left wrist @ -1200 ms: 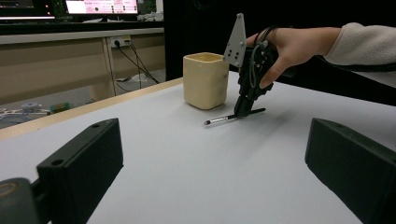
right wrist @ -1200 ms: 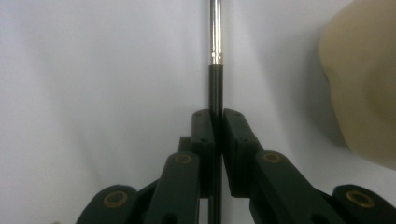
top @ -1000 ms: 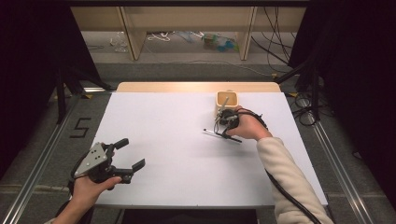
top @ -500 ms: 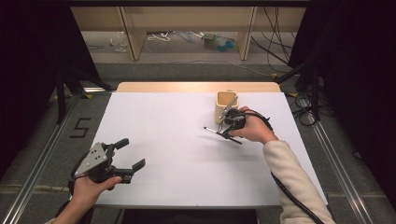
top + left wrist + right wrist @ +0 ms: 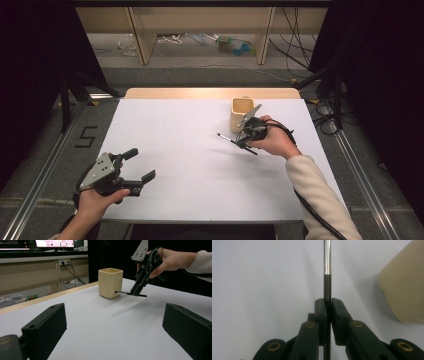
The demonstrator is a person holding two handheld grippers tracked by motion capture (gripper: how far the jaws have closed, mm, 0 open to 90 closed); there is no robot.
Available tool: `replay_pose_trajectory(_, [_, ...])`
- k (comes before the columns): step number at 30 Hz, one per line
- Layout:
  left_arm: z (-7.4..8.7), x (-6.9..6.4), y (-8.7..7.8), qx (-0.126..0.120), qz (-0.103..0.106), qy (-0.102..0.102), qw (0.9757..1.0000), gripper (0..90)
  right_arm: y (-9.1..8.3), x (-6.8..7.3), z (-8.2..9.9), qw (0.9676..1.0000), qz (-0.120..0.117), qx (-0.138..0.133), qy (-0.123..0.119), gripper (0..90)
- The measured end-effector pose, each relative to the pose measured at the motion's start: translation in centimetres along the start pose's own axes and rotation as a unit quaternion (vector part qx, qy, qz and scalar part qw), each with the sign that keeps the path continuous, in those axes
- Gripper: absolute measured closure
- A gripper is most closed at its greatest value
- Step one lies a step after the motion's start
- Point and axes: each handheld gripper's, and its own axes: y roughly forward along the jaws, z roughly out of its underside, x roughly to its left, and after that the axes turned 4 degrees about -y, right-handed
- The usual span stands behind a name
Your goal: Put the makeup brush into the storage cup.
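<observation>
My right tongs pinch a thin black pen with a silver front part, clamped tight between both pads and held roughly level just above the white desk, right of its middle toward the far side. The pen's tip points left, and its shaft passes just in front of the beige cup, which stands upright at the far side right beside my right hand. My left tongs hang over the near left corner of the desk, spread wide with nothing between them, well apart from pen and cup.
</observation>
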Motion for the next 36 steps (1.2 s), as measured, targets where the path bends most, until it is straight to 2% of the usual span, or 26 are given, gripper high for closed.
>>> replay_pose_trajectory(7, [0.0, 0.0, 0.0, 0.0, 0.0, -0.001, 1.0, 5.1, -0.6, 0.5, 0.4, 0.999, -0.002, -0.044, 0.006, 84.2])
replay_pose_trajectory(12, [0.0, 0.0, 0.0, 0.0, 0.0, -0.001, 1.0, 5.2, -0.9, 0.8, 0.9, 0.9958, -0.007, -0.089, 0.019, 84.3])
replay_pose_trajectory(14, [0.0, 0.0, 0.0, 0.0, 0.0, -0.001, 1.0, 5.3, -1.0, 0.8, 1.0, 0.9955, -0.01, -0.092, 0.018, 84.2])
replay_pose_trajectory(19, [0.0, 0.0, 0.0, 0.0, 0.0, -0.001, 1.0, 5.3, -1.2, 1.3, 1.8, 0.992, -0.015, -0.121, 0.031, 84.3])
replay_pose_trajectory(23, [0.0, -0.1, 0.0, 0.001, 0.0, -0.001, 1.0, 5.4, -1.4, 1.3, 2.1, 0.9879, -0.021, -0.149, 0.038, 84.2])
replay_pose_trajectory(26, [0.0, 0.0, 0.0, 0.001, 0.0, 0.001, 1.0, 5.5, -1.5, 1.4, 2.2, 0.9846, -0.013, -0.169, 0.042, 84.3])
replay_pose_trajectory(28, [0.0, 0.0, 0.0, 0.0, 0.0, 0.003, 1.0, 5.5, -1.6, 1.5, 2.2, 0.9844, -0.012, -0.17, 0.043, 84.3])
replay_pose_trajectory(32, [0.0, 0.0, 0.0, 0.0, 0.0, -0.001, 1.0, 5.5, -1.7, 1.5, 2.4, 0.9807, -0.002, -0.188, 0.051, 84.2])
replay_pose_trajectory(36, [0.0, -0.1, 0.0, 0.001, 0.0, 0.0, 1.0, 5.5, -1.8, 1.6, 2.5, 0.9788, 0.003, -0.198, 0.055, 84.2])
